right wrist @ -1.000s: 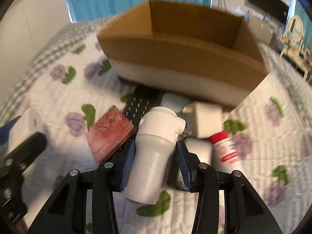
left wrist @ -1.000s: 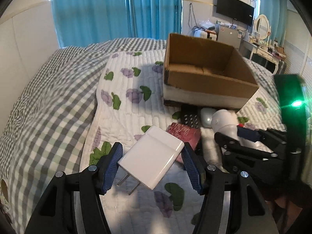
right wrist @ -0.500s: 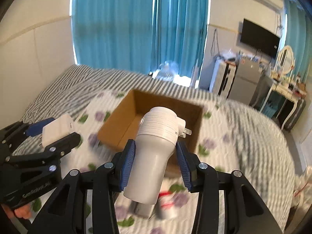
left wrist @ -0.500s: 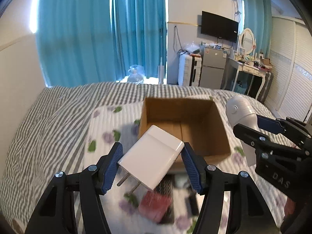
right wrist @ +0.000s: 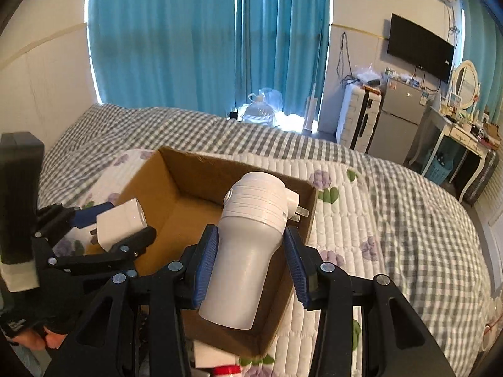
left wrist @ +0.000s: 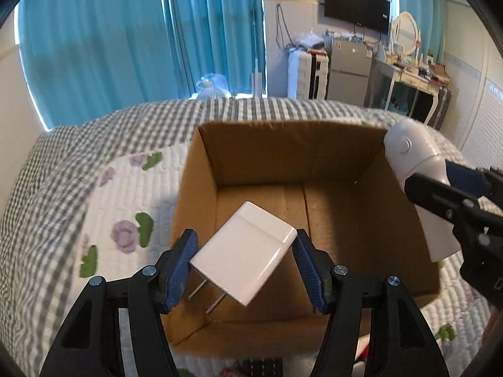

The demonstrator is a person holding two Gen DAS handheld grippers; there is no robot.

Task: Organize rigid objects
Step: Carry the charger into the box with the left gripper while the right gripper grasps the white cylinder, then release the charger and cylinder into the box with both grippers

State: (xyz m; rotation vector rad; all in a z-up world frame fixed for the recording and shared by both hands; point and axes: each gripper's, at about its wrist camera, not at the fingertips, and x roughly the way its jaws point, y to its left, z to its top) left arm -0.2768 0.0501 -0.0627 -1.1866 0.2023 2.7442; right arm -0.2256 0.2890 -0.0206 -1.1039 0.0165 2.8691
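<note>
In my left claw (left wrist: 245,265) I held a white wall charger (left wrist: 244,255), a flat glossy block with rounded edges, tilted on a diagonal with its two metal prongs pointing down and toward me. It hung above the open cardboard box (left wrist: 361,163), over the near left part of its bare brown floor. In my right claw (right wrist: 250,270) I held a white plug-in device (right wrist: 248,242) with a pale grey cylindrical body, a ribbed rounded head and metal prongs jutting from the head's right side. It stood nearly upright, leaning slightly left, over the box's near right corner. The box sat on the floral quilt, top open.
</note>
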